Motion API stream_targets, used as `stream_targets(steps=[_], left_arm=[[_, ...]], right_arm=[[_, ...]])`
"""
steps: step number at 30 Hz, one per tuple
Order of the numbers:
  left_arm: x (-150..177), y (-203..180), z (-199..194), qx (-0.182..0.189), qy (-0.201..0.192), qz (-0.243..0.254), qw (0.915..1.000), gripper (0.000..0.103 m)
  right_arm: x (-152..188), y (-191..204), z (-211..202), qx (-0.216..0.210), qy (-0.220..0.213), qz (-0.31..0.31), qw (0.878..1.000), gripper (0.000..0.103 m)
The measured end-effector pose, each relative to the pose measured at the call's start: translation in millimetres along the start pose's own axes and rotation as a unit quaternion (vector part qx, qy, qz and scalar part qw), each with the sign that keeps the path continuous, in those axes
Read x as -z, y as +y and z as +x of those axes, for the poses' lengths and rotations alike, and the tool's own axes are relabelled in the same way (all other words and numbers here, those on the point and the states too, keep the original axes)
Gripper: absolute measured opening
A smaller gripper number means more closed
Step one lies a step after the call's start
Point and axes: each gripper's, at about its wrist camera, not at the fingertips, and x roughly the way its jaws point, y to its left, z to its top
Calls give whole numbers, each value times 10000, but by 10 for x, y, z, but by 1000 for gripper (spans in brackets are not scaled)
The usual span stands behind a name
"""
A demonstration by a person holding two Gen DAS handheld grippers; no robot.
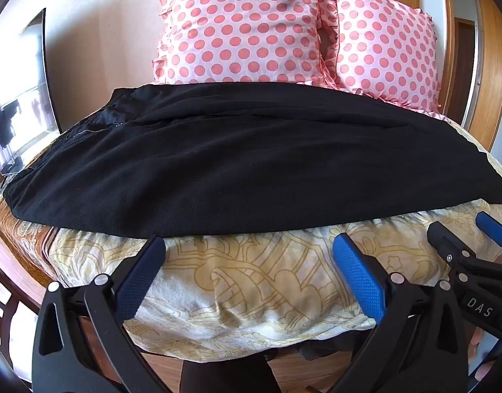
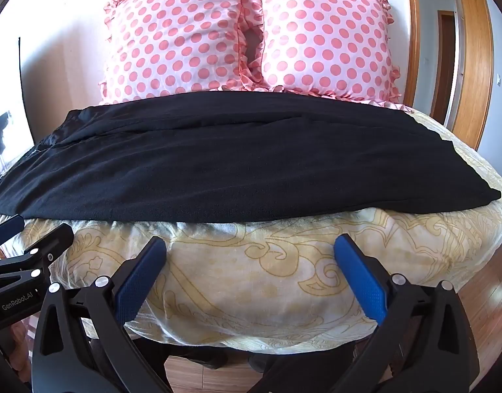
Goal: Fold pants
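Observation:
Black pants lie flat across the bed, folded lengthwise, waistband at the left and leg ends at the right; they also show in the right wrist view. My left gripper is open and empty, just short of the pants' near edge over the bedspread. My right gripper is open and empty, likewise in front of the near edge. The right gripper shows at the right of the left wrist view; the left gripper shows at the left of the right wrist view.
Two pink polka-dot pillows lean against the wall behind the pants. The bed has a cream and gold patterned bedspread. A wooden door frame stands at the right; wooden floor lies below.

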Motion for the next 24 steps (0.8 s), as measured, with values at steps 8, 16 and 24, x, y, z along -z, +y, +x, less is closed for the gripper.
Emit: stream_targets(steps=[8, 16, 24], left_arm=[[-2, 0, 2, 1, 22, 2, 10000, 101], [-1, 0, 2, 0, 21, 0, 10000, 101], [-1, 0, 2, -1, 16, 2, 10000, 101]], right_arm=[[-5, 0, -3, 4, -6, -8, 10000, 102], [-5, -1, -5, 4, -13, -8, 10000, 102], [-8, -2, -8, 4, -16, -9, 10000, 102]])
